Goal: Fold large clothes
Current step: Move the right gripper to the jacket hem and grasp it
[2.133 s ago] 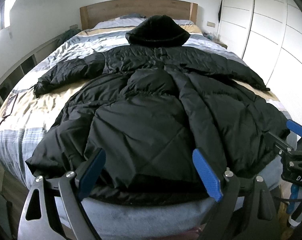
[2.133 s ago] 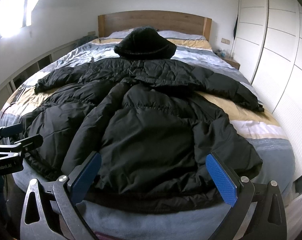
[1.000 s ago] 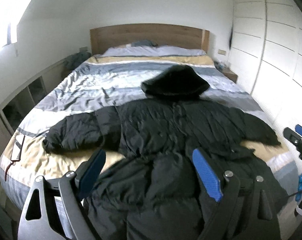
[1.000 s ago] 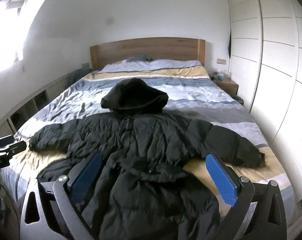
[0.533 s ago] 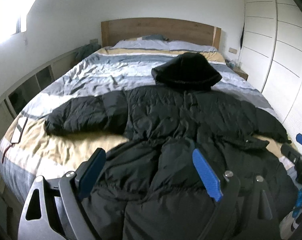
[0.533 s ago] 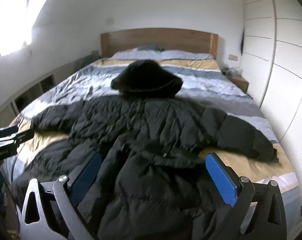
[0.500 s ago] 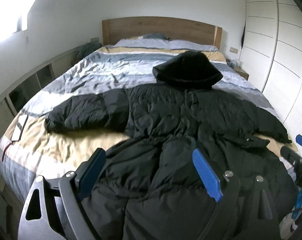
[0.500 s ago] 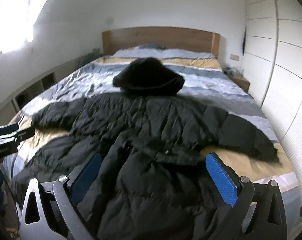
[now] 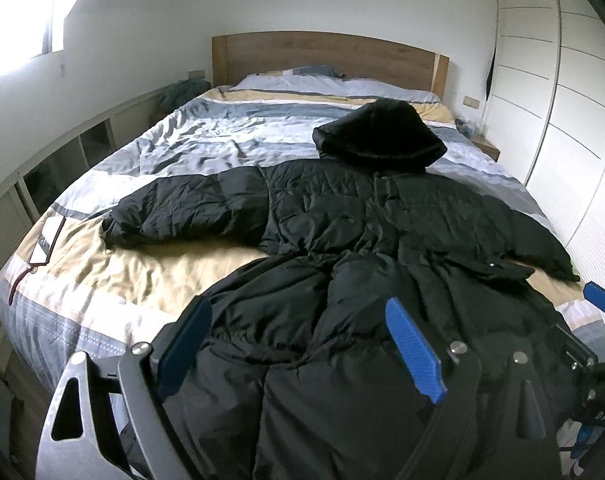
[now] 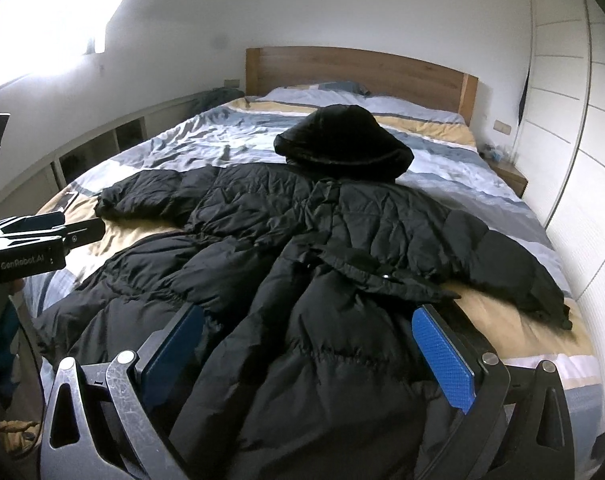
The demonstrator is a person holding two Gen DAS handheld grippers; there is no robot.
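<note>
A large black puffer coat [image 9: 382, 220] lies spread on the bed, hood [image 9: 382, 136] toward the headboard and both sleeves out sideways. Its crumpled lower part reaches the foot of the bed, just beyond my fingers. My left gripper [image 9: 298, 344] hovers open over the coat's lower left part, with nothing between its blue pads. My right gripper [image 10: 306, 356] hovers open over the lower right part, also holding nothing. In the right wrist view the left gripper [image 10: 42, 232] shows at the left edge. The coat's hem is hidden below both views.
The bed [image 9: 102, 272] has a striped grey, blue and yellow cover and a wooden headboard [image 9: 326, 56]. A white wardrobe [image 9: 562, 100] lines the right side, and low shelving [image 9: 62, 160] the left. A small flat object [image 9: 46, 240] lies near the bed's left edge.
Both grippers rose from the foot of the bed, then came down closer over the coat's lower part. Their fingers stayed open. The coat has not visibly shifted.
</note>
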